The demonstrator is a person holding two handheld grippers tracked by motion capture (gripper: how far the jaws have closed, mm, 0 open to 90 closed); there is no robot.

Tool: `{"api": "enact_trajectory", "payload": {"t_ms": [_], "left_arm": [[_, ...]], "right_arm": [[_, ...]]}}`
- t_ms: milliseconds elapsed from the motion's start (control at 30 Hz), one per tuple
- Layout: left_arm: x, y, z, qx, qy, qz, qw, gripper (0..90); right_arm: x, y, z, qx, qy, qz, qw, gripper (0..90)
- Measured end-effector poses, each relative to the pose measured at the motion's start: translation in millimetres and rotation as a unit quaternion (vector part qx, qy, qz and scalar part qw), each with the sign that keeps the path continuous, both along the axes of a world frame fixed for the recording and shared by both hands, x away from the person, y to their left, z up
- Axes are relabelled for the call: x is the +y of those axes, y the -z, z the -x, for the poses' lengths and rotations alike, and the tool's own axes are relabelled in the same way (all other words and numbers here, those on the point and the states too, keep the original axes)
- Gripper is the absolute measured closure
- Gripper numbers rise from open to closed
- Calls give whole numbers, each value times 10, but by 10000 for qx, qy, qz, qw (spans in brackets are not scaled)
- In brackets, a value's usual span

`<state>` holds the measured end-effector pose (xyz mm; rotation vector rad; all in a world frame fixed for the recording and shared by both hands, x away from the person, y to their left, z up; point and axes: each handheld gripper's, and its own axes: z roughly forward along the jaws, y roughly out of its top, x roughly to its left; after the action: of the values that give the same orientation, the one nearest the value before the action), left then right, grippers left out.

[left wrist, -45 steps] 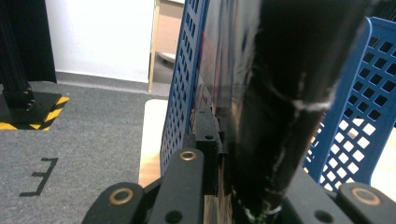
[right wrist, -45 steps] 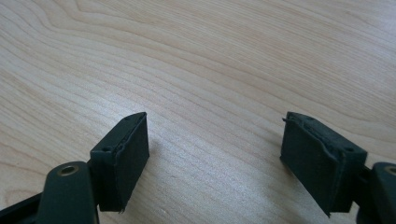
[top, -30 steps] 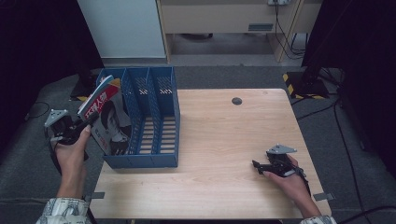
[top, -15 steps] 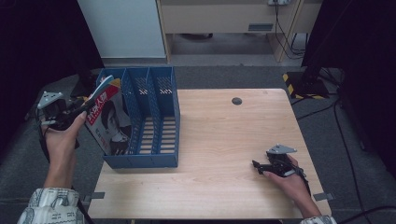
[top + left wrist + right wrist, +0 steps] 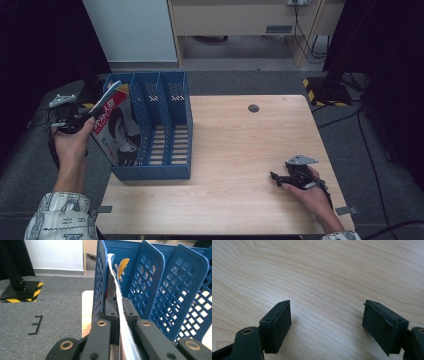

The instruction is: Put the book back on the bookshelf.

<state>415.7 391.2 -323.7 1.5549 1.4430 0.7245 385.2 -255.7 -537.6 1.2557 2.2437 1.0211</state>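
Observation:
A magazine (image 5: 114, 119) with a red-and-white cover leans out over the left wall of the blue three-slot file rack (image 5: 172, 170), its lower end in the leftmost slot. My left gripper (image 5: 86, 117) is off the table's left edge. Its jaws have just been closing and are shut on the magazine's upper edge. In the left gripper view the thin magazine (image 5: 113, 270) runs up between the pads of the left gripper (image 5: 120, 307), with the rack's dividers (image 5: 150, 277) behind. My right gripper (image 5: 274, 176) rests open on the table at the front right; the right gripper (image 5: 327, 322) has bare wood between its jaws.
The wooden table (image 5: 240, 150) has a small black round grommet (image 5: 253, 108) near its far edge. Grey carpet surrounds it. A yellow-and-black striped base (image 5: 320, 90) stands at the far right, a white panel (image 5: 130, 30) behind the rack.
My left hand has risen and moved away from the table's front with the magazine's top edge, regripping it. The right hand has not moved.

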Motion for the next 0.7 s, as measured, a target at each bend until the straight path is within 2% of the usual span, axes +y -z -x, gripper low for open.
{"api": "enact_trajectory", "payload": {"t_ms": [100, 267, 400, 567, 633, 700], "left_arm": [[-2, 1, 12, -99, -22, -29, 9999, 865], [4, -6, 44, -378, -69, 65, 9992, 866], [-10, -15, 57, -587, -115, 31, 9982, 867], [-20, 9, 51, -873, -322, 89, 9956, 868], [-25, 34, 32, -981, -331, 168, 9945, 868], [-42, 54, 15, -1028, -305, 157, 9941, 867]], "right_arm": [[0, 0, 0, -2, -2, 2, 10000, 231], [0, 0, 0, -2, -4, 4, 10000, 232], [1, 0, 1, 2, 2, 0, 10000, 233], [-1, 0, 0, -3, -3, 1, 10000, 233], [-1, 0, 0, 7, 10, -13, 10000, 233], [0, -1, 1, 16, 15, -21, 10000, 233]]}}
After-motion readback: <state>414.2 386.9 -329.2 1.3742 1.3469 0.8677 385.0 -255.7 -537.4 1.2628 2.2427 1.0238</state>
